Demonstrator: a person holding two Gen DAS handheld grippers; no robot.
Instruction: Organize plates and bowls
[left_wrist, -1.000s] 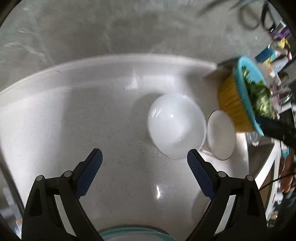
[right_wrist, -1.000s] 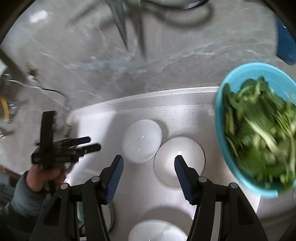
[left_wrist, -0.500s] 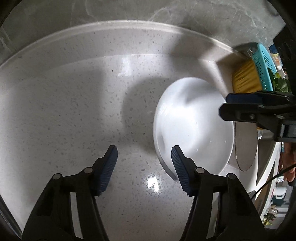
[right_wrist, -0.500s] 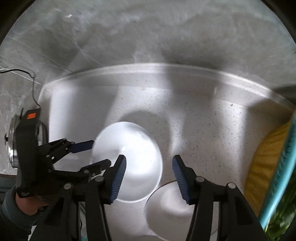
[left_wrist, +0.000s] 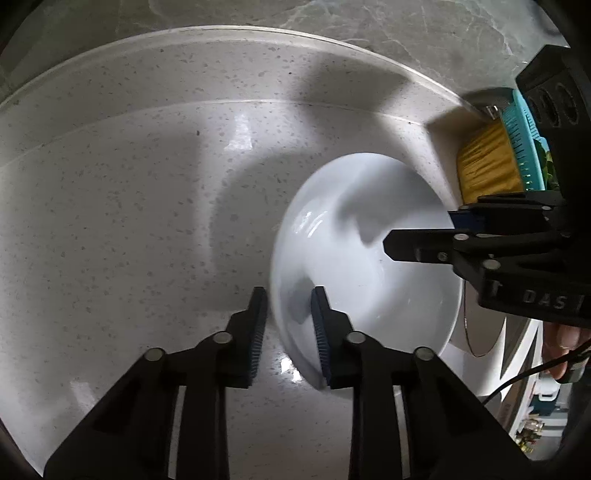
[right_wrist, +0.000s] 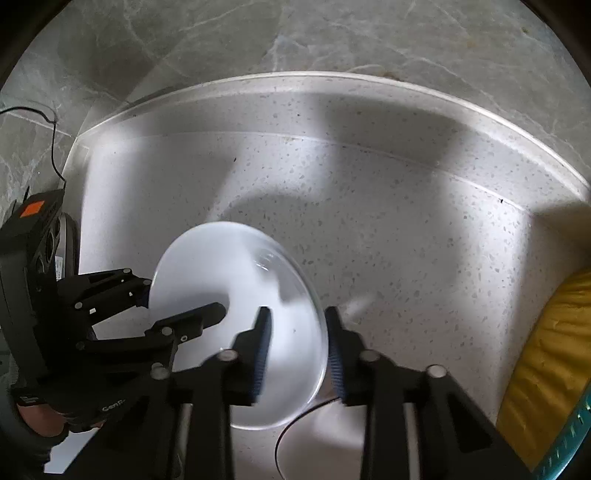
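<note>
A white bowl (left_wrist: 369, 258) is being gripped from two sides on the speckled white bench (left_wrist: 129, 221), near the bench's right part and well short of the raised back lip that is running along the grey marbled wall (left_wrist: 332, 14). The left gripper (left_wrist: 286, 328) is being closed narrowly over the bowl's near-left rim, one blue-padded finger outside the wall and one inside, with the rim between them. The right gripper (right_wrist: 297, 347) is likewise being closed over the opposite rim, the rim standing between its fingers (right_wrist: 334, 350). The bowl is being tilted rather than held flat: in the right wrist view its mouth is being turned toward the left gripper, and the rim is being seen as a slanted oval whose long axis is running from upper left to lower right. A wide stretch of bare bench is being left open to the left of the bowl and behind it. To the right, room is being narrowed by a yellow basket (left_wrist: 484, 162) with a teal colander (left_wrist: 521, 140) set in it. A flat white plate (right_wrist: 317, 435) is lying just under and beside the bowl. Whether the bowl is touching it cannot be told.
</note>
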